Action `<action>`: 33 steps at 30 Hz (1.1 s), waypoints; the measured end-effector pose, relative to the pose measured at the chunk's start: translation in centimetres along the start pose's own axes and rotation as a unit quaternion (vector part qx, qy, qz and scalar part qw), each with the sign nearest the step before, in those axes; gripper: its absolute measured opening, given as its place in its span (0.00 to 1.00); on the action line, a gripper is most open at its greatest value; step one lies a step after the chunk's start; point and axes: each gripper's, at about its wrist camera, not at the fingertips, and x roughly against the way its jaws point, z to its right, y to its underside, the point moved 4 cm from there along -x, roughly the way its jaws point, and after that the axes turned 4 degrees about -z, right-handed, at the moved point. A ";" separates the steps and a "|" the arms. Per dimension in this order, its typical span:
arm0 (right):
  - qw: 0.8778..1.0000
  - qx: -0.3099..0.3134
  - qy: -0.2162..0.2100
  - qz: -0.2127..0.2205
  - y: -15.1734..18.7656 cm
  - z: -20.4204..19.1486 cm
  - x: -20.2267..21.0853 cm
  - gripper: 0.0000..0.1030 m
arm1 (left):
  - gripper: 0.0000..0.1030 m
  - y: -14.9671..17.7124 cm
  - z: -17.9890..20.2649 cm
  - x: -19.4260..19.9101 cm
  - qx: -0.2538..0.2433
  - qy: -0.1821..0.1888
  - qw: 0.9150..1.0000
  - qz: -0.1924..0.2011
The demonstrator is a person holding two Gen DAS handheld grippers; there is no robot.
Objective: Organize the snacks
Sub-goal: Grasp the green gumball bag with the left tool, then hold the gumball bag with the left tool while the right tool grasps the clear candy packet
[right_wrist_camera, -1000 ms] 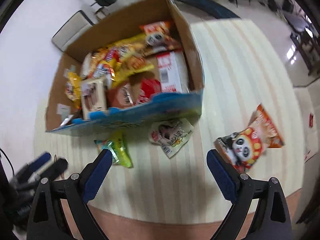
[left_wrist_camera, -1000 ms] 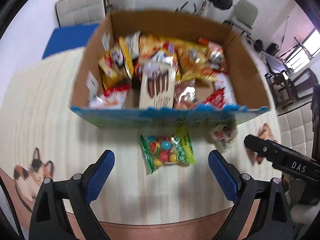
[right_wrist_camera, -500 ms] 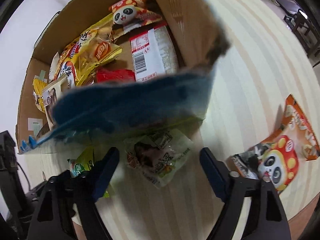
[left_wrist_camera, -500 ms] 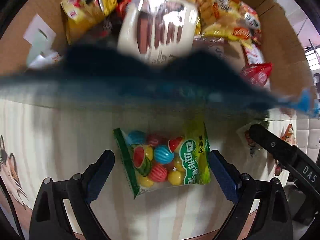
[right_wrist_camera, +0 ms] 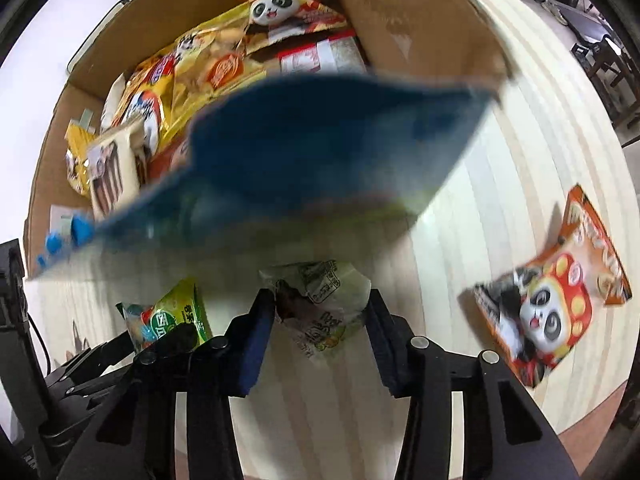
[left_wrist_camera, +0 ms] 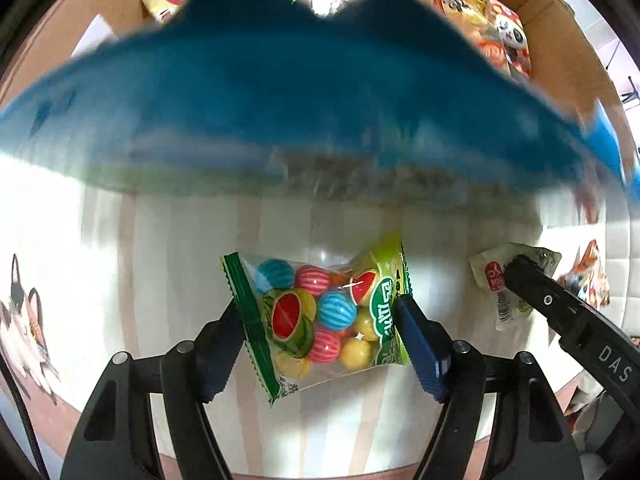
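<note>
My left gripper (left_wrist_camera: pixel 322 328) had just been closing, and its blue pads (left_wrist_camera: pixel 418 344) now sat against both side edges of the gumball bag (left_wrist_camera: pixel 320 316), lower centre of the left view; a second earlier the jaws stood wide with that bag well ahead of them. I read that as a pinch taken on the bag, though the film hardly crumpled. My right gripper (right_wrist_camera: pixel 322 320) had also been closing, and its pads (right_wrist_camera: pixel 256 340) were squeezing the pale snack pouch (right_wrist_camera: pixel 324 308) at lower centre of the right view, the wrapper bunched between them. Half a second before, that pouch lay flat in a wider gap.

To my mind both loose packets were now secured together, and the lift into the box was what remained.

Both claws pointed almost straight down at the striped tabletop (right_wrist_camera: pixel 500 184), close to it, with the packets still lying on it. In the left view the right claw's black finger showed at the right edge over the same pouch.

Just beyond, the blurred blue wall of the cardboard box (right_wrist_camera: pixel 400 20) filled the upper half of each view, other snacks piled inside. A panda packet (right_wrist_camera: pixel 548 304) lay apart at the right edge of the right view, not yet collected.
</note>
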 end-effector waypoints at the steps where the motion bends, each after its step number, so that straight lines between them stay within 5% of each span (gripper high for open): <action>1: 1.000 0.002 -0.001 -0.001 0.4 -0.1 0.0 0.46 | 0.70 0.6 0.0 0.0 0.000 -0.001 1.000 -0.002; 15: 0.998 0.034 0.015 -0.053 7.4 0.8 0.2 0.46 | 0.68 5.3 1.0 -0.8 -0.011 -0.013 1.000 -0.027; 33: 0.999 0.020 -0.009 -0.048 8.6 1.6 1.0 0.42 | 0.64 6.6 0.2 0.1 -0.010 -0.011 1.000 -0.021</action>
